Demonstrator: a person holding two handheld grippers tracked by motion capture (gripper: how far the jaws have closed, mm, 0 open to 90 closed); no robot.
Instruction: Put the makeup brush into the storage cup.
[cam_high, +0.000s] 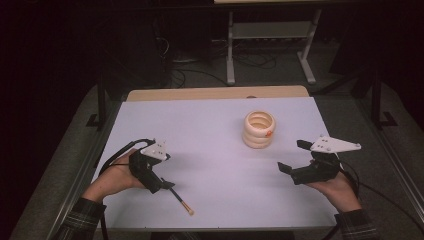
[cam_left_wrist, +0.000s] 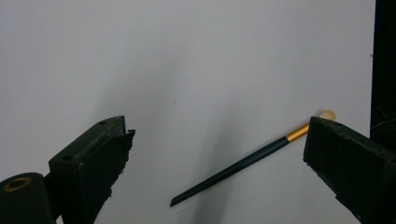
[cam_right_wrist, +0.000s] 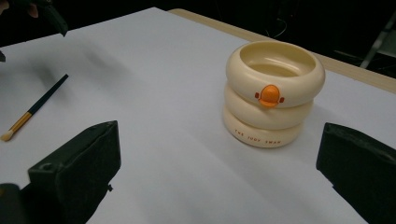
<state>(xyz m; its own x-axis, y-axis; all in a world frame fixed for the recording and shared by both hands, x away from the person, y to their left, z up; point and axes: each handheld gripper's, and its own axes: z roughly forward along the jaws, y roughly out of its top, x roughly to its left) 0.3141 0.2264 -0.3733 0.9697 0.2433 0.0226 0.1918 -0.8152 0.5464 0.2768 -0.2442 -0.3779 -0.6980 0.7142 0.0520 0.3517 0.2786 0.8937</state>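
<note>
A thin dark-handled brush (cam_high: 181, 200) with a gold ferrule and pale tip lies flat on the white tabletop (cam_high: 215, 150) near the front left. My left gripper (cam_high: 162, 182) hovers just over its handle end, open. In the left gripper view the brush (cam_left_wrist: 243, 163) lies slanted between the wide-apart jaws of the left gripper (cam_left_wrist: 219, 135), untouched. A cream ribbed cup (cam_high: 259, 129) with an orange duck badge stands upright right of centre. My right gripper (cam_high: 293, 156) is open, a little in front and to the right of it. The cup (cam_right_wrist: 273, 93) sits ahead of the right gripper (cam_right_wrist: 219, 154).
The table's wooden far edge (cam_high: 215, 93) borders a dark floor with a metal stand (cam_high: 270, 45) and cables. Dark frame rails run along both table sides. In the right gripper view the brush (cam_right_wrist: 35, 109) lies far left.
</note>
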